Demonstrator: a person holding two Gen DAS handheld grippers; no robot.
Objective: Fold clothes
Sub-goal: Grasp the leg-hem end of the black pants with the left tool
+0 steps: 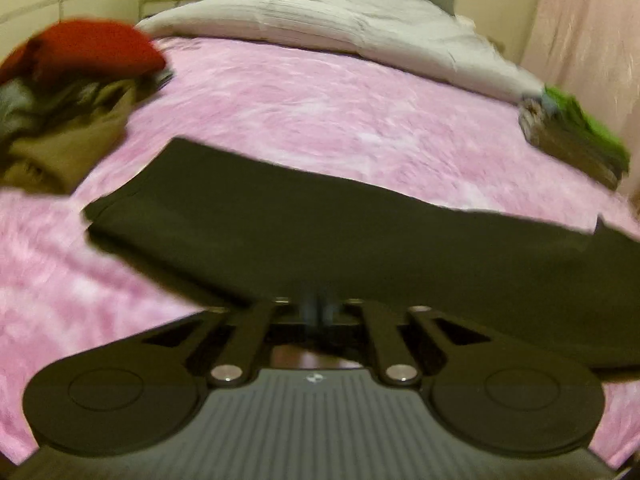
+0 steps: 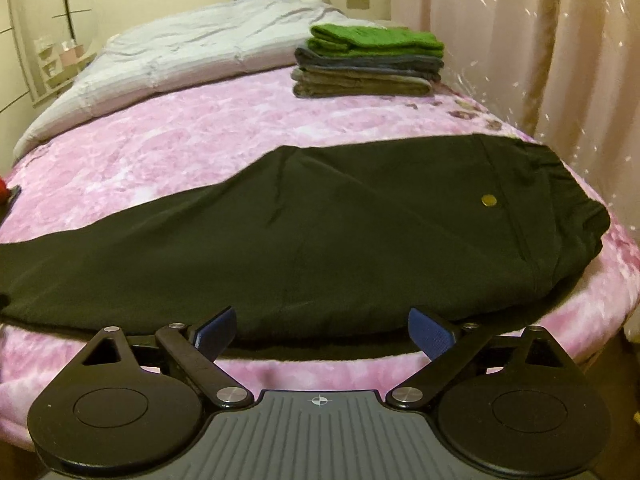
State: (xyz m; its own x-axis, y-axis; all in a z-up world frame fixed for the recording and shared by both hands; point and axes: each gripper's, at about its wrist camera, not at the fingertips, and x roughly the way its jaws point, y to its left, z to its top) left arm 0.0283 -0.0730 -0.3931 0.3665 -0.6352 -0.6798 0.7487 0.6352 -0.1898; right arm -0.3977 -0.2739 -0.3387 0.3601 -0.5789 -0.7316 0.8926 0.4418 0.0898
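Note:
Black trousers (image 2: 320,224) lie lengthwise across a pink bed cover (image 2: 192,136), the waistband with a brass button (image 2: 488,200) at the right. In the left wrist view the same trousers (image 1: 320,232) stretch across, their leg end at the left. My left gripper (image 1: 316,306) is shut, its fingertips pinched on the near edge of the black cloth. My right gripper (image 2: 320,332) stands open at the near hem, blue pads (image 2: 430,330) spread wide on either side, nothing between them.
A folded stack of clothes with a green item on top (image 2: 368,60) sits at the far right. An unfolded heap with a red garment (image 1: 72,92) lies at the left. A grey duvet (image 1: 312,24) covers the bed's far end. A pink curtain (image 2: 540,60) hangs at the right.

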